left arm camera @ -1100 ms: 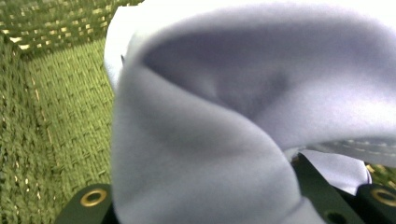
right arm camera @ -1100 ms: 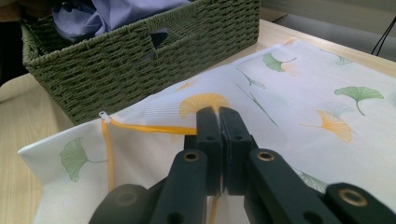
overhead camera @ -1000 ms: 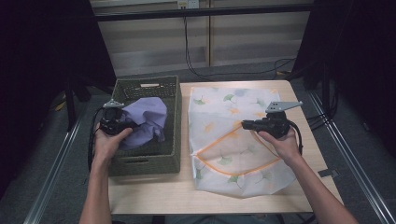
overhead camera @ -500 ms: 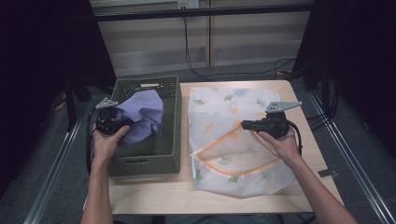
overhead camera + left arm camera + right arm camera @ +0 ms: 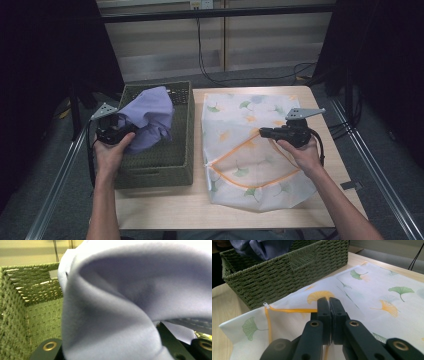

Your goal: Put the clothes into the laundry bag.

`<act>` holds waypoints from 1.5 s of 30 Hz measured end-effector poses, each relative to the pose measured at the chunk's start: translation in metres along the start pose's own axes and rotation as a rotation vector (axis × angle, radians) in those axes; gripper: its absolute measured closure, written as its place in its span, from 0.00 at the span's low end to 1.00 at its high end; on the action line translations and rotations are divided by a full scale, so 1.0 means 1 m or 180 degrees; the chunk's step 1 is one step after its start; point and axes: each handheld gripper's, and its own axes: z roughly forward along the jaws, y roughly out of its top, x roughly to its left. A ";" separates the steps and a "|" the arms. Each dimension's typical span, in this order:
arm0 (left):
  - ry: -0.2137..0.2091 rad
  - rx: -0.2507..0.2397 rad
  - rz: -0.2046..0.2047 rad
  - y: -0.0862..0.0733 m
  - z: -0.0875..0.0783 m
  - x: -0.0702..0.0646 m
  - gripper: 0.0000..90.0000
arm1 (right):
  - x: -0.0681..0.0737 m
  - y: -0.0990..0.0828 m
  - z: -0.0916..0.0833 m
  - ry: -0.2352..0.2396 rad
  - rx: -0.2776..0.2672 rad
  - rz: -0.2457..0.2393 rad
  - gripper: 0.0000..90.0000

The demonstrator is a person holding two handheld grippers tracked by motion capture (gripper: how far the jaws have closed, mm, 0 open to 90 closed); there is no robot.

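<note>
Laundry bag (image 5: 255, 150), leaf-printed, lies flat on the counter (image 5: 320, 210) with its long axis running away from us, orange-zippered mouth agape; our right claw (image 5: 329, 302) pinches its upper layer. Beside it, the green woven basket (image 5: 182, 165) holds a lavender cloth (image 5: 150, 120), clamped in our left claw (image 5: 127, 131).

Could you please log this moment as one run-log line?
left gripper: shut on purple cloth, over basket | right gripper: shut on laundry bag edge

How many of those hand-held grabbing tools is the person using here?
2. The left tool is over the green basket, gripping a lilac cloth; the right tool pinches the leaf-print bag at its orange opening.
</note>
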 end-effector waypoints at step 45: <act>-0.0171 -0.0531 0.0217 0.036 -0.046 -0.043 0.81 | -0.003 0.003 0.001 0.0029 0.0019 -0.0041 0.98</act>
